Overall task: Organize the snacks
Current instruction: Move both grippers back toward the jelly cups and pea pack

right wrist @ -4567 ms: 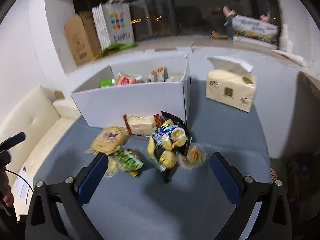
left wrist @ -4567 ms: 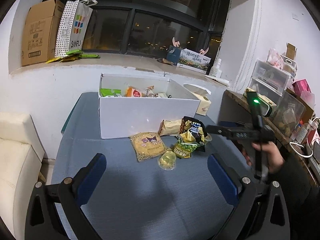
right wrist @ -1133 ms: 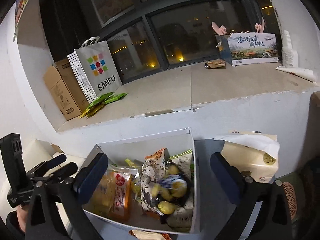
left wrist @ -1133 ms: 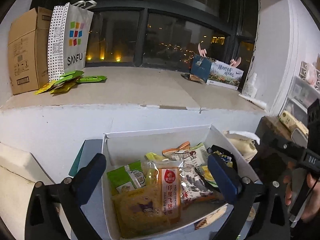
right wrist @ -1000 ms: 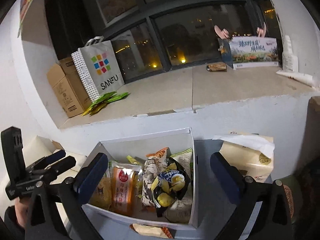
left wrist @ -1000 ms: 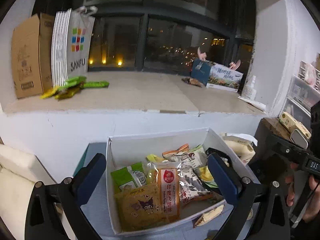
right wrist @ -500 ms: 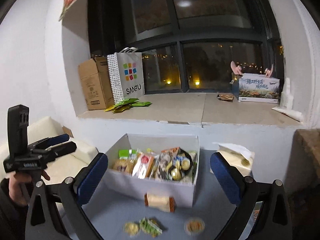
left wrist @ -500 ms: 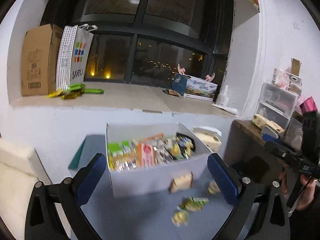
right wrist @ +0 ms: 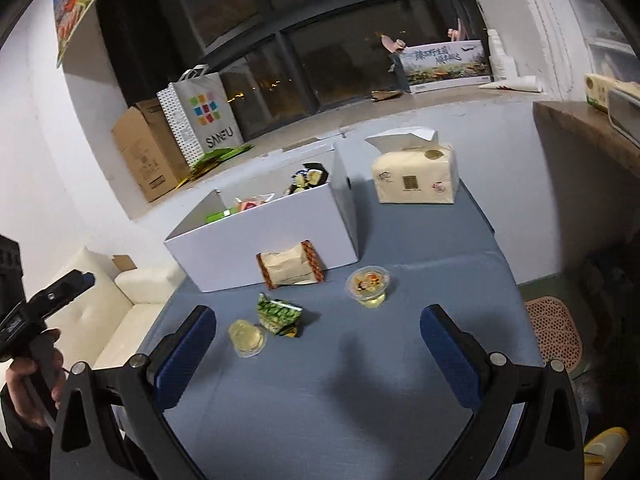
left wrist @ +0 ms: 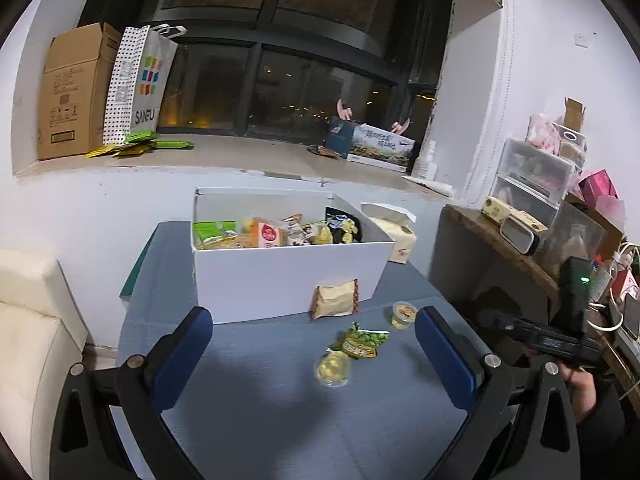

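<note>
Four snacks remain on the table (left wrist: 260, 420) before the white box (left wrist: 280, 280), which now holds more packets; left gripper (left wrist: 312, 344) and right gripper (right wrist: 318, 338) are withdrawn, spread, empty.

The left gripper (left wrist: 314, 344) has a matte black forked frame, blue rectangular finger pads (left wrist: 180, 354) and silver screws at the joints. The right gripper (right wrist: 318, 344) is built alike. The right unit's upright black block carries a small green light; dark sleeves cover both wrists.
</note>
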Tool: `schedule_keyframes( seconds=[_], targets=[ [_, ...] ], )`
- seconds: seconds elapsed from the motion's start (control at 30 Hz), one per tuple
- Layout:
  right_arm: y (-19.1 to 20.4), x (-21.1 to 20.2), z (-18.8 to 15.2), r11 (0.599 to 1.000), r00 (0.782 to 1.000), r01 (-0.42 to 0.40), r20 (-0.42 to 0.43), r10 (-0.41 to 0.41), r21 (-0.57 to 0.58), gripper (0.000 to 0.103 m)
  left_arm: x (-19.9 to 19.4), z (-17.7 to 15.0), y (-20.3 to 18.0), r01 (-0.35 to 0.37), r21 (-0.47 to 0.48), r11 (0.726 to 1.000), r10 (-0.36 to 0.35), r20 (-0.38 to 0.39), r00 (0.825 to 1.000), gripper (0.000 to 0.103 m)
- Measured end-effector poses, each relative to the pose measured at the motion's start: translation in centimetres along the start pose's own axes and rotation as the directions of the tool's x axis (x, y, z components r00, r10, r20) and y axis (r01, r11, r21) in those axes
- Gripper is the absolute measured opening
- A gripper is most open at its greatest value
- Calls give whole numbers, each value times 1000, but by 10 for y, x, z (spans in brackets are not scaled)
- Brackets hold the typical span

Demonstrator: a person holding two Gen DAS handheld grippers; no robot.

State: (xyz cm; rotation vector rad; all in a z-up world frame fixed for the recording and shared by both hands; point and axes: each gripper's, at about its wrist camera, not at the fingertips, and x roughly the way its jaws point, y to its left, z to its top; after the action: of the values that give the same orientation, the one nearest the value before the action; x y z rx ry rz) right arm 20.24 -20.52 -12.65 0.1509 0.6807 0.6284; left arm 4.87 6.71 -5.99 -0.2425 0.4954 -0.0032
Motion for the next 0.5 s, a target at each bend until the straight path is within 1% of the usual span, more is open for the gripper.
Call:
schedule_keyframes(
  seconds=[0.07,0.13,0.17,0.23,0.33,0.4,0.5],
  targets=[
    [-6,11,2,1000,1000,9,-30,-8,21,103,3,-2,-5,5,21,1000,-5,-14,1000,103],
    [-10,26,3,999,996,35,-79,-34,20,103,6,-4,-9,5,35,999,-4,-26,1000,103],
    [-10,35,6,998,992,68,-106,-68,-1,103,9,-6,-10,9,39,999,-8,-35,999,103],
    [-11,47,9,993,987,110,-110,-115,-44,103,14,-9,-15,10,52,999,-7,-54,999,103],
    [-14,77,17,978,973,180,-126,-193,-108,103,18,-14,-19,3,75,997,2,-74,997,103],
    [-14,96,21,968,965,198,-141,-220,-153,103,20,-17,-20,-4,90,996,12,-87,996,103],
    [-16,124,23,963,953,195,-195,-231,-187,103,22,-20,-20,-7,91,996,16,-101,995,103]
  ],
)
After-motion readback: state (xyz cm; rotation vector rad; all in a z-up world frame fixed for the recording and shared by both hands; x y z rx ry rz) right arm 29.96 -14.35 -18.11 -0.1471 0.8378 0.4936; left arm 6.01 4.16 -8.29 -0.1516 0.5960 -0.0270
